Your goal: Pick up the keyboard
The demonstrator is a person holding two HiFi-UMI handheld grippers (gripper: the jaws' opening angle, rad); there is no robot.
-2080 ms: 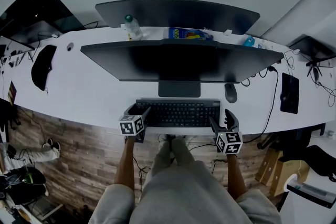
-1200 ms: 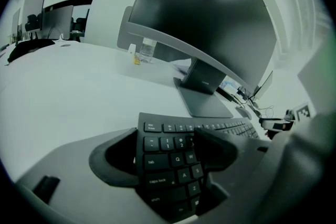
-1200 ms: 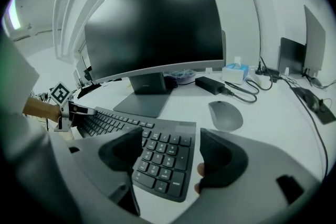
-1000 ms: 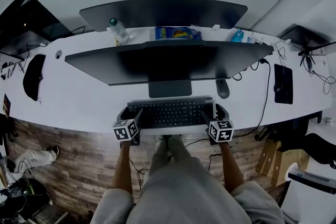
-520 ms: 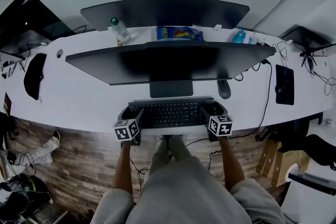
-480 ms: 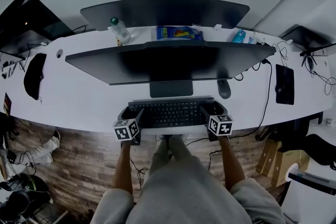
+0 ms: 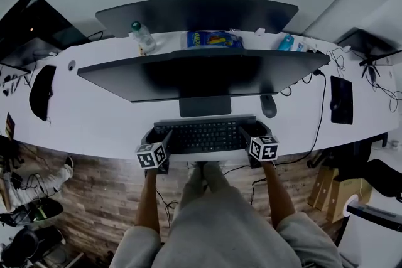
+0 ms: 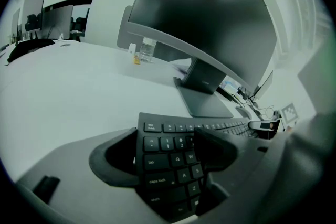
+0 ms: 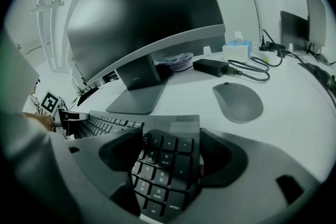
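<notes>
Both tongs released: left tongs [image 8: 168, 152] and right tongs [image 9: 170, 152] spread wide, clenched on nothing. Between the jaws of each, one short end of the keyboard [image 7: 204, 135], with the outer jaw just off the end edge and the inner jaw lying over the keys. Flat on the desk [image 7: 107, 116], spanning from one pair of tongs to the other, not yet lifted.

Likely to go wrong from here:
- Squeezing with the inner jaws on the keycaps, so sliding across them and pressing keys rather than gripping.
- Raising one end ahead of the other, so tipping the keyboard out of the looser pair.
- Shoving it toward the mouse [image 9: 239, 102] just beyond the right tongs.

Best closed evenly, then lifted level.
</notes>
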